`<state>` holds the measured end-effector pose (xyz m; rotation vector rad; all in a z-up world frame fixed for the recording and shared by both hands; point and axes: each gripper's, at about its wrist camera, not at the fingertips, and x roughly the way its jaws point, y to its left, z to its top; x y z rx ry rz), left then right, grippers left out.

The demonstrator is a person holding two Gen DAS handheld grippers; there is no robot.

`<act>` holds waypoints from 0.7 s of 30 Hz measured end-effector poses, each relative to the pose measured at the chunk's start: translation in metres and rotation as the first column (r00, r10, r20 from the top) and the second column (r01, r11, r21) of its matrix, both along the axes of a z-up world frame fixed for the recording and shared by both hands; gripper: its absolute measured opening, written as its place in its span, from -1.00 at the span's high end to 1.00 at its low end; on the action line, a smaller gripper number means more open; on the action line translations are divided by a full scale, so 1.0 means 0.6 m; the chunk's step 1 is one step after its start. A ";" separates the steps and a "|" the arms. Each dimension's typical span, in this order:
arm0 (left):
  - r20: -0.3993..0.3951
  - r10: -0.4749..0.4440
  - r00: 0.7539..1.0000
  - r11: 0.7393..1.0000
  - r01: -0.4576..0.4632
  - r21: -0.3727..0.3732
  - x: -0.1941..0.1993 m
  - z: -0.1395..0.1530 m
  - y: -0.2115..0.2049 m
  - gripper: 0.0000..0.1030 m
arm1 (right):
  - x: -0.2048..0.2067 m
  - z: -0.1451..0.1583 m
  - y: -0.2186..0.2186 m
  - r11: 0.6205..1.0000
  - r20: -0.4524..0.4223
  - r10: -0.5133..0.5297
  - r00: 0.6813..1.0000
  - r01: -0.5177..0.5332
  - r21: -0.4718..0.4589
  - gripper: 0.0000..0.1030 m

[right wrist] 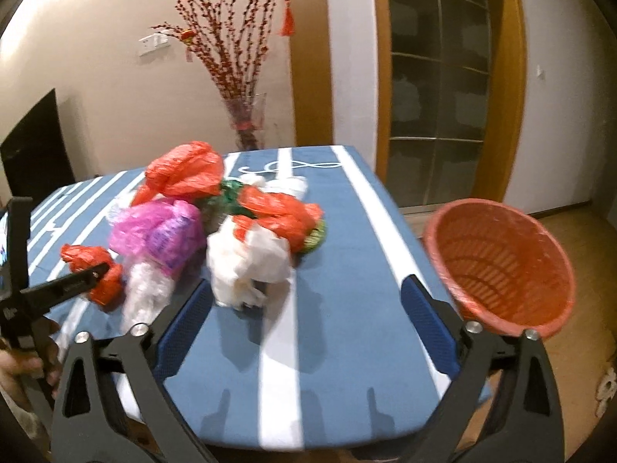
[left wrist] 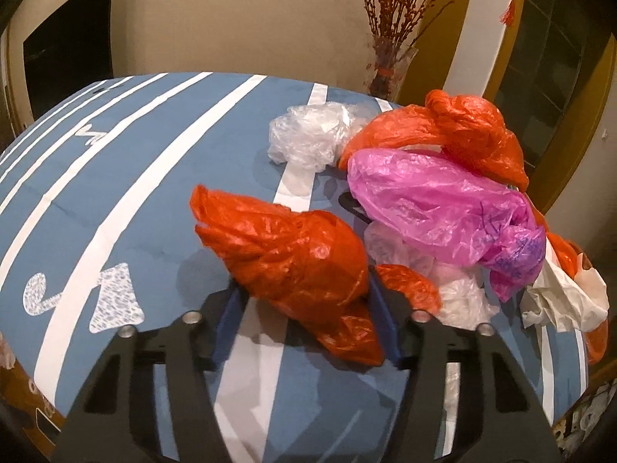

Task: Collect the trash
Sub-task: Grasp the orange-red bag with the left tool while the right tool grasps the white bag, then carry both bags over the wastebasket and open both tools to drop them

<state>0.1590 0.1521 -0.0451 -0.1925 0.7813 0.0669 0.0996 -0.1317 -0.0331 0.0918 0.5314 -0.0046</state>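
Note:
Crumpled plastic bags lie heaped on a blue, white-striped tablecloth (left wrist: pixel 162 208). My left gripper (left wrist: pixel 306 287) is shut on an orange bag (left wrist: pixel 293 258), with a blue pad on each flank of it. Behind it are a pink bag (left wrist: pixel 435 200), a knotted orange bag (left wrist: pixel 462 127) and clear bags (left wrist: pixel 308 135). In the right wrist view the same orange bag (right wrist: pixel 106 283) sits by a left-gripper finger (right wrist: pixel 73 283). My right gripper (right wrist: pixel 306 285) is open with nothing in it, and a white bag (right wrist: pixel 250 266) lies just ahead of its left finger.
An orange slatted basket (right wrist: pixel 501 270) is tilted toward me past the table's right edge. A glass vase of red branches (right wrist: pixel 246 123) stands behind the table's far edge, with a dark screen (left wrist: pixel 69 42) at the left wall. A hand (right wrist: pixel 19 366) holds the left gripper.

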 end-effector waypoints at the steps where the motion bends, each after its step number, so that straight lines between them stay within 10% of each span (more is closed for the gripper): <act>1: 0.005 -0.001 1.000 1.000 0.001 0.004 -0.002 0.001 0.001 0.05 | 0.005 0.002 0.005 1.000 -0.003 0.012 1.000 -0.012 0.012 -0.74; 6: 0.033 0.009 0.999 1.000 -0.010 0.024 -0.008 0.009 0.010 0.10 | 0.040 -0.004 0.022 0.997 -0.050 0.056 0.997 -0.054 0.045 -0.45; 11: 0.033 0.013 0.999 1.000 -0.014 0.016 -0.006 0.010 0.020 0.11 | 0.063 -0.030 0.027 0.994 -0.135 0.080 0.988 -0.070 0.079 0.28; 21: -0.007 0.039 0.999 0.999 -0.040 -0.012 0.017 -0.003 0.030 -0.21 | 0.072 -0.048 0.004 0.990 -0.191 0.067 0.979 -0.042 0.134 0.33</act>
